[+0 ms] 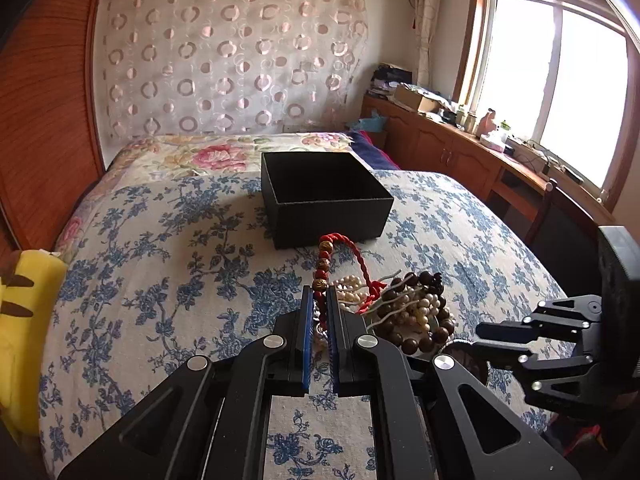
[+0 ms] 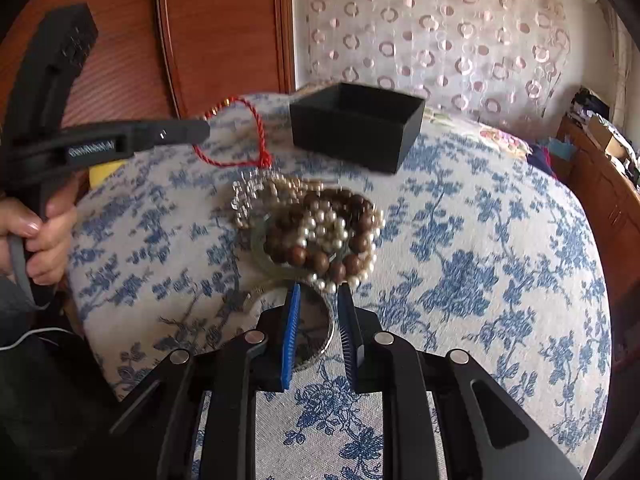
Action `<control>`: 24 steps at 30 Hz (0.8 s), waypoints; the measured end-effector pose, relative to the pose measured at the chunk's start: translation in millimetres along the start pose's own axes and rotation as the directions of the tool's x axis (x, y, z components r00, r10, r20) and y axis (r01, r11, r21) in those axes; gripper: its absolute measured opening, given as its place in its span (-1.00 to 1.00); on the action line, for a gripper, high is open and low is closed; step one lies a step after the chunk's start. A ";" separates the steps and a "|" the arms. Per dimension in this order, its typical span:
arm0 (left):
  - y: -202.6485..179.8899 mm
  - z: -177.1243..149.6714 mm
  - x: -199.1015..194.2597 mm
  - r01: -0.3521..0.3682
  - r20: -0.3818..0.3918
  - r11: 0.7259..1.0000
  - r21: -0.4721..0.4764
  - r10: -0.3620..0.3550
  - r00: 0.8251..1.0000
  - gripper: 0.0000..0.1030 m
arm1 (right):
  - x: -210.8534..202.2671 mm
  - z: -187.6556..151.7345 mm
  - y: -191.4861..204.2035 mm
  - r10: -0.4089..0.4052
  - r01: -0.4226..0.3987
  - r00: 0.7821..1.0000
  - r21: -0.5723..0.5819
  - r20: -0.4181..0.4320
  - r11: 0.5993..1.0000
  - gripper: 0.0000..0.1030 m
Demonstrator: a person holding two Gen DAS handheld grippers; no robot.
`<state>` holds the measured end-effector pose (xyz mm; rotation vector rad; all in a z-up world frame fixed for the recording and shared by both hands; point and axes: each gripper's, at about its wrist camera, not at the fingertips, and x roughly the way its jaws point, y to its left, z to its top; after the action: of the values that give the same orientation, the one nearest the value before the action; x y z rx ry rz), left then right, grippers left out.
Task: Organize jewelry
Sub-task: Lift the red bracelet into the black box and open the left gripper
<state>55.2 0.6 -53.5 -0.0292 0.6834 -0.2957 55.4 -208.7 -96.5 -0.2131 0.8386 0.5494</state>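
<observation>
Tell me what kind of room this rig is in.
Most likely a home bedroom. The work surface is a bed with a blue floral cover, a patterned curtain hangs on the wall behind it, and wooden cabinets cluttered with household things run under the window.

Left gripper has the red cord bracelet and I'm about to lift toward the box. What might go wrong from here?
1. The red cord bracelet trails into the bead pile; lifting may drag pearls along.
2. The left gripper pinches only a short stretch, so the cord could slip out.
3. The right gripper, open over the bangle, may nudge the pile.
</observation>
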 end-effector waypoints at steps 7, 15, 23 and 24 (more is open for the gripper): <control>-0.8 -0.1 -0.8 -0.007 0.003 1.000 0.008 0.007 1.000 -0.89 | 4.6 -3.6 1.0 0.010 -0.010 1.000 -0.016 -0.024 1.000 -0.90; 4.5 18.6 4.4 -0.027 0.031 0.999 0.026 0.027 0.999 -0.89 | -14.0 32.7 -5.8 -0.020 0.023 0.996 -0.044 0.081 0.999 -0.90; 8.3 37.3 19.8 -0.035 0.052 0.999 0.039 0.033 0.998 -0.89 | 3.1 83.9 -30.1 -0.060 0.068 0.987 -0.049 0.147 0.996 -0.90; 8.7 40.2 21.9 -0.038 0.053 0.998 0.043 0.035 0.998 -0.89 | 6.3 90.9 -32.6 -0.068 0.077 0.986 -0.050 0.153 0.996 -0.90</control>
<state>98.7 0.1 -36.9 0.0172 0.6243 -0.2737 135.1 -198.4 -42.6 -0.2487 0.6665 0.5143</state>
